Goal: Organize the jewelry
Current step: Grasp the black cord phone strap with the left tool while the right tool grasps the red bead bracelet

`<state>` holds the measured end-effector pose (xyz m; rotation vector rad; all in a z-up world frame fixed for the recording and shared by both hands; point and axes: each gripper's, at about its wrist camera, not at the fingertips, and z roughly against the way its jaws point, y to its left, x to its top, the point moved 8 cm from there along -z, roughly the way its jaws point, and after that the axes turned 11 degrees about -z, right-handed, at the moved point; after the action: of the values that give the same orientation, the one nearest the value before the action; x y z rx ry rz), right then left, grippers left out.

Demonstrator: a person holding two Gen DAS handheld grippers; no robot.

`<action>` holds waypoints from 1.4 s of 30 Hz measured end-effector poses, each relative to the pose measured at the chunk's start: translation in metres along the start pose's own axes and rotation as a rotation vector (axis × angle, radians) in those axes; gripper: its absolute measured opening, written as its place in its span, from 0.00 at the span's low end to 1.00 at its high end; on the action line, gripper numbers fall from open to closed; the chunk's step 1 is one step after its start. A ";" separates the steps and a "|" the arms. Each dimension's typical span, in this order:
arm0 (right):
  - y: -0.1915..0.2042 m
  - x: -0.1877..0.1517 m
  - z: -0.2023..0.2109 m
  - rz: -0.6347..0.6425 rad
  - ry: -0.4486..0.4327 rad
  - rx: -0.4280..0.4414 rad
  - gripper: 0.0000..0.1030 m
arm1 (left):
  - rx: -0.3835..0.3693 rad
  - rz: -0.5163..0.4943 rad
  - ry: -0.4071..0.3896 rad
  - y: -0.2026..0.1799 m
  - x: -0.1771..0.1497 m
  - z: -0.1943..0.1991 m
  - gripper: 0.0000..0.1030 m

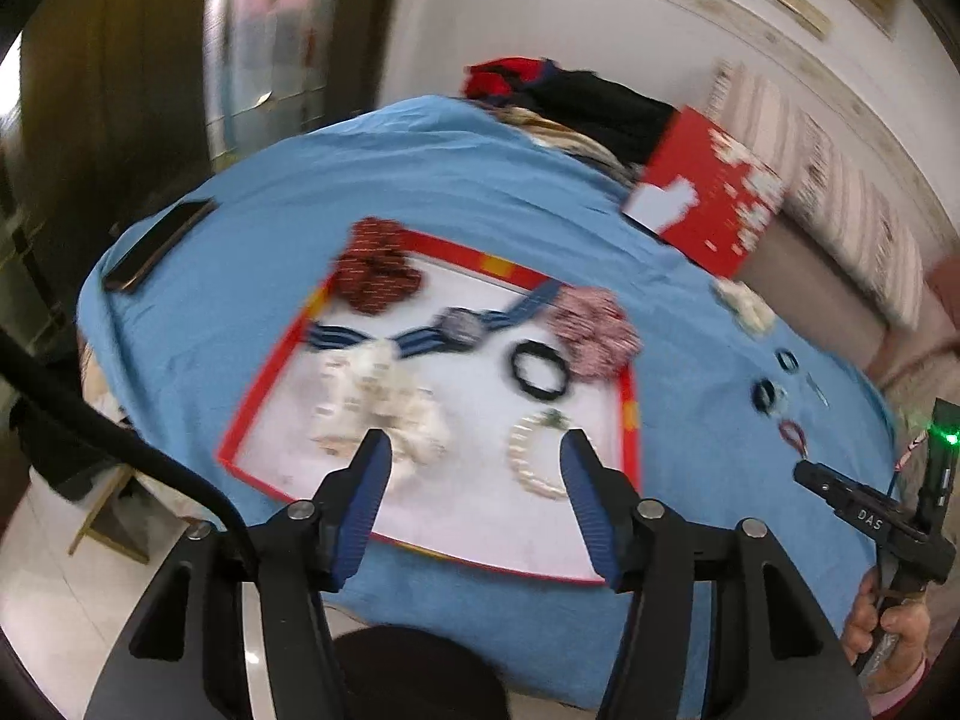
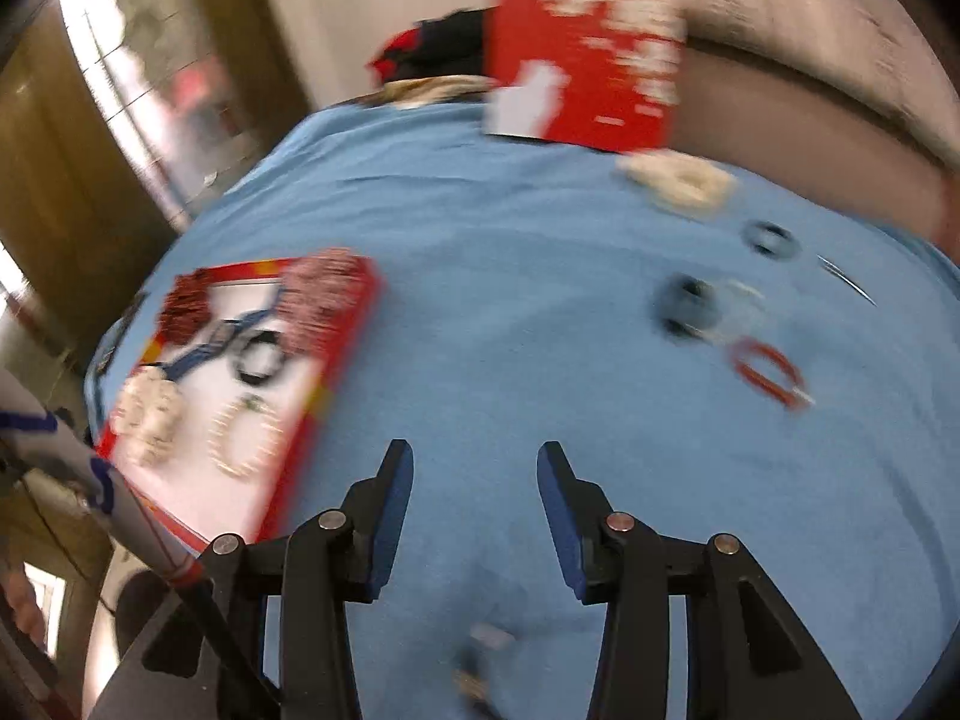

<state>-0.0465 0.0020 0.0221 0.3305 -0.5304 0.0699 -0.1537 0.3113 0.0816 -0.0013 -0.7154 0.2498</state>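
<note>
left gripper [image 1: 474, 450] released, empty, above red tray [image 1: 252, 420]; right gripper [image 2: 475, 462] released, empty, over blue cloth [image 2: 480, 240].

White panelled wall [image 1: 540, 18], brown wooden door [image 1: 114, 90], pale tiled floor [image 1: 42, 588], blue-clothed table [image 2: 510, 276].

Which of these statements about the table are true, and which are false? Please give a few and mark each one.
1. The watch lies inside the tray. True.
2. The left gripper holds the pearl bracelet. False: its jaws are apart with nothing between them; the bracelet lies in the tray.
3. The red bracelet lies on the blue cloth, outside the tray. True.
4. The right gripper is shut. False: its jaws stand apart over bare cloth.
5. The phone lies in the tray. False: it lies on the cloth beside the tray.
</note>
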 end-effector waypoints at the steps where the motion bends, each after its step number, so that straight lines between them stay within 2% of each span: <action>1: -0.015 -0.004 0.004 -0.019 -0.003 -0.019 0.49 | -0.008 -0.025 0.003 -0.011 -0.001 -0.001 0.57; 6: -0.084 -0.028 0.021 -0.121 0.003 -0.079 0.49 | -0.076 -0.157 0.046 -0.081 -0.009 -0.010 0.57; 11: -0.124 -0.052 0.026 -0.185 0.013 -0.106 0.49 | -0.131 -0.286 0.102 -0.145 -0.031 -0.023 0.57; 16: -0.146 -0.060 0.027 -0.225 0.013 -0.107 0.49 | -0.170 -0.369 0.166 -0.188 -0.053 -0.043 0.57; 21: -0.155 -0.061 0.024 -0.248 0.011 -0.097 0.50 | -0.212 -0.380 0.235 -0.214 -0.071 -0.067 0.57; 25: -0.159 -0.061 0.019 -0.246 0.016 -0.095 0.50 | -0.212 -0.404 0.251 -0.230 -0.081 -0.076 0.57; 31: -0.162 -0.037 0.002 -0.214 0.009 -0.105 0.51 | -0.277 -0.358 0.258 -0.243 -0.095 -0.085 0.57; 32: -0.163 -0.030 -0.003 -0.206 0.003 -0.107 0.51 | -0.291 -0.344 0.258 -0.245 -0.097 -0.086 0.55; 34: -0.164 -0.013 -0.012 -0.187 -0.007 -0.117 0.51 | -0.328 -0.327 0.262 -0.251 -0.102 -0.088 0.46; 40: -0.155 0.041 -0.045 -0.113 -0.016 -0.104 0.51 | -0.370 -0.341 0.267 -0.263 -0.102 -0.099 0.43; 42: -0.149 0.053 -0.060 -0.077 0.000 -0.095 0.50 | -0.378 -0.333 0.279 -0.264 -0.102 -0.104 0.39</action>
<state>0.0506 -0.1201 -0.0427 0.2575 -0.5186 -0.0298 -0.1009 0.0405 -0.0404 -0.2701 -0.4659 -0.2049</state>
